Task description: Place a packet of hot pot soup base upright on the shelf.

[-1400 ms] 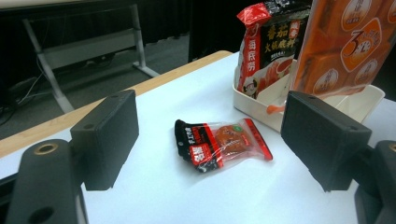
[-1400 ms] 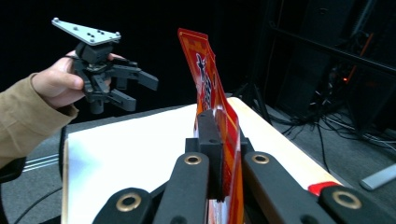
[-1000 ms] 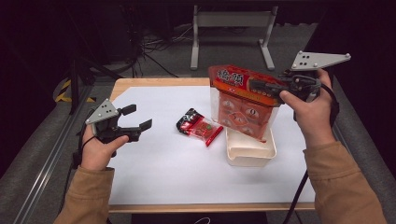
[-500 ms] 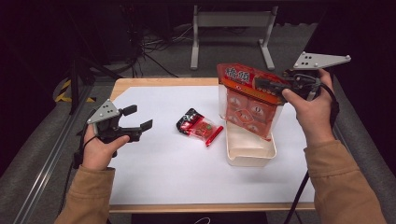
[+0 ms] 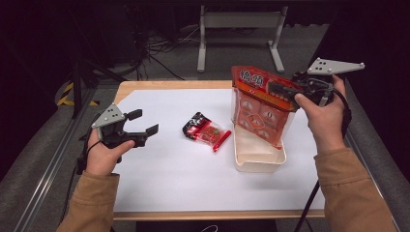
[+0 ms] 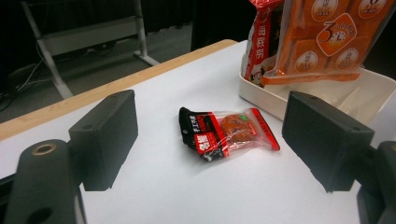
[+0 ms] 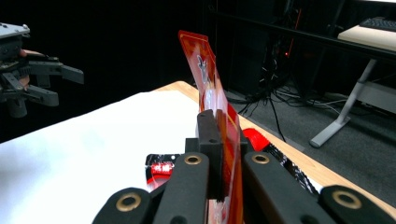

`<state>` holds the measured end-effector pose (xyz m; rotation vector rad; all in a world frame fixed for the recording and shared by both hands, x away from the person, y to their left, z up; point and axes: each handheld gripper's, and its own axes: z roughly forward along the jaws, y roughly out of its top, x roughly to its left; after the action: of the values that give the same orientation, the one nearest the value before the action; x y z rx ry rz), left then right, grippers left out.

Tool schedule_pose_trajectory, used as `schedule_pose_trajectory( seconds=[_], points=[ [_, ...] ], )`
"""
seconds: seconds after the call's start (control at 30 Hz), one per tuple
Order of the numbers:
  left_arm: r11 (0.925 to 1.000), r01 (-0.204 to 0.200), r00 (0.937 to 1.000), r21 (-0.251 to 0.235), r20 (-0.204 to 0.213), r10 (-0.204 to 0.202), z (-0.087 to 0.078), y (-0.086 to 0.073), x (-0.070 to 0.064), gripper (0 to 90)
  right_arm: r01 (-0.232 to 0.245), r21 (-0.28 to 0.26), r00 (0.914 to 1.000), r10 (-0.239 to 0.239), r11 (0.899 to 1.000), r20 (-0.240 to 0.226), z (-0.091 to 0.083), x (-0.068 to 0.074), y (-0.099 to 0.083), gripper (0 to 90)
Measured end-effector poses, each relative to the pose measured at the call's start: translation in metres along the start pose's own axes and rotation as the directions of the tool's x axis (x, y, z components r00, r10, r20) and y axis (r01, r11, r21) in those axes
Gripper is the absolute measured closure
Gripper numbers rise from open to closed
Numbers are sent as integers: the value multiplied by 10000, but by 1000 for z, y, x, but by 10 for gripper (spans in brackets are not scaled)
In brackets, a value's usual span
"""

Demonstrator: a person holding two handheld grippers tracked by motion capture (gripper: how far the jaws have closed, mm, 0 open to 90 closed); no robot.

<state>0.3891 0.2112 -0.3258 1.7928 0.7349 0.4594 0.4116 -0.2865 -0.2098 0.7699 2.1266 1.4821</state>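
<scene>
A wooden table with a big white sheet (image 5: 183, 179) on top carries everything. Near the right edge of the table sits a cream plastic tray (image 5: 258, 157) with low walls.

A large orange and clear plastic bag of snacks (image 5: 261, 108) stands tall over the back part of the tray. Its bottom end hangs down into the tray, and its red top edge is up in the air. The right gripper (image 5: 285, 90) is pinched tight on that top edge. In the right gripper view, its two black jaws are squeezed together with the thin bag (image 7: 215, 126) between them. The person's right hand (image 5: 323, 116) holds this gripper above the right edge of the table.

The left gripper (image 5: 141, 123) is over the left side of the table, near the left edge, held in the person's left hand (image 5: 102, 155). Its jaws are spread wide and hold nothing. In the left gripper view, the jaws stand far apart.

A small red and black snack packet (image 5: 207, 131) lies flat in the middle of the table. It is between the left gripper and the tray, and touches neither. The left gripper view shows the packet (image 6: 224, 133) lying between the two open jaws, farther off on the white sheet.
</scene>
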Motion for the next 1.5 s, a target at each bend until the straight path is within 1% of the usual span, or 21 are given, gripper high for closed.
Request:
schedule_pose_trajectory(
  seconds=[0.17, 0.43, 0.57, 0.6, 0.8, 0.93, 1.07, 1.2, 1.3, 1.33, 1.37, 1.5],
  points=[
    [10000, 32, 10000, -1, 12, -32, 0, -1, 0, 193, -13, 161, 9999, 10, 9999, 149, 2, -2, -7, 894],
    [10000, 16, 10000, 92, 66, -16, 2, -1, 1, 189, -133, 248, 9997, 128, 9996, 200, 5, -7, -21, 894],
    [9999, 42, 9999, 144, 91, -44, 4, -2, 0, 187, -263, 99, 9994, 261, 9996, 209, 6, -10, -28, 894],
    [9999, 35, 9999, 150, 94, -36, 4, -2, 0, 186, -348, 77, 9992, 346, 9994, 193, 6, -10, -29, 894],
    [9997, 35, 9999, 222, 113, -38, 6, -3, -1, 185, -420, 45, 9989, 419, 9991, 186, 4, -13, -36, 894],
    [9996, 47, 9999, 273, 135, -50, 7, -3, -1, 185, -442, 216, 9990, 439, 9988, 127, 6, -13, -41, 894],
    [9996, 71, 9999, 277, 116, -74, 7, -4, 0, 185, -529, 187, 9986, 528, 9984, 30, 7, -14, -43, 894],
    [9996, 42, 9999, 294, 124, -46, 8, -4, 0, 184, -566, 304, 9984, 567, 9979, -9, 8, -14, -46, 893],
    [9996, 109, 9997, 278, 193, -115, 9, -4, 0, 180, -609, 391, 9981, 609, 9974, -5, 10, -14, -49, 893],
    [9995, 140, 9997, 276, 215, -146, 10, -4, 0, 180, -594, 499, 9982, 593, 9970, 30, 12, -14, -50, 893],
    [9995, 99, 9997, 284, 229, -106, 10, -4, 0, 179, -599, 554, 9982, 600, 9967, 9, 13, -14, -51, 893],
    [9995, 190, 9990, 242, 392, -199, 11, -5, 1, 179, -612, 954, 9980, 625, 9936, -105, 22, -13, -60, 893]
  ],
)
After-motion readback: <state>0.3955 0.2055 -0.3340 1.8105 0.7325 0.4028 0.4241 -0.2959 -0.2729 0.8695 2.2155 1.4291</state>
